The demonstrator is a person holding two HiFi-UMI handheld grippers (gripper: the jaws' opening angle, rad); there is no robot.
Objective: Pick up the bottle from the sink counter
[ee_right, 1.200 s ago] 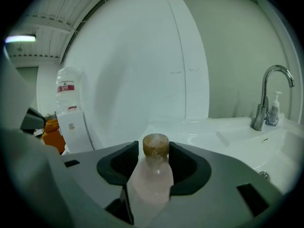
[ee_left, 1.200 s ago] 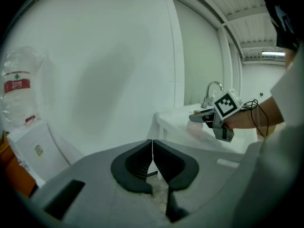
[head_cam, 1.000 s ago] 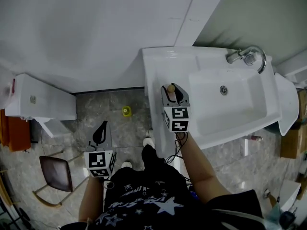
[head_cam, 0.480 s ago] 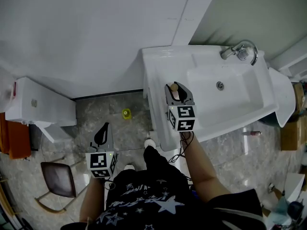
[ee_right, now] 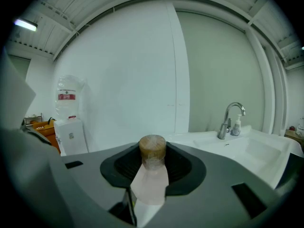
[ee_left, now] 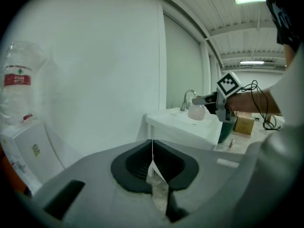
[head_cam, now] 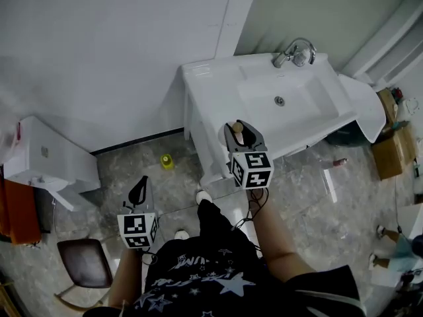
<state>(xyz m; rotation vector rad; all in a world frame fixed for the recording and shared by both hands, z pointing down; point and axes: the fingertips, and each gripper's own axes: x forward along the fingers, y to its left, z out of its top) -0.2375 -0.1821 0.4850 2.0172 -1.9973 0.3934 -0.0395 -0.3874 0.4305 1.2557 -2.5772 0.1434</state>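
A small pale-pink bottle (ee_right: 150, 182) with a round wooden cap (head_cam: 236, 128) stands upright between the jaws of my right gripper (head_cam: 239, 133), which is shut on it. The bottle hangs in the air at the front left edge of the white sink counter (head_cam: 198, 78), clear of its top. From the left gripper view, the bottle (ee_left: 196, 111) and right gripper (ee_left: 210, 100) show beside the counter (ee_left: 178, 127). My left gripper (head_cam: 140, 189) is low at the left over the floor, shut and holding nothing (ee_left: 153, 167).
A chrome faucet (head_cam: 295, 49) and a soap dispenser (ee_right: 236, 127) stand at the back of the basin. A white water dispenser (head_cam: 46, 156) and a chair (head_cam: 84, 263) are at the left. A small yellow object (head_cam: 168, 161) lies on the floor. A cardboard box (head_cam: 390, 152) sits at the right.
My right gripper has drawn back from over the counter top to its front edge, carrying the bottle. The left gripper stays where it was.
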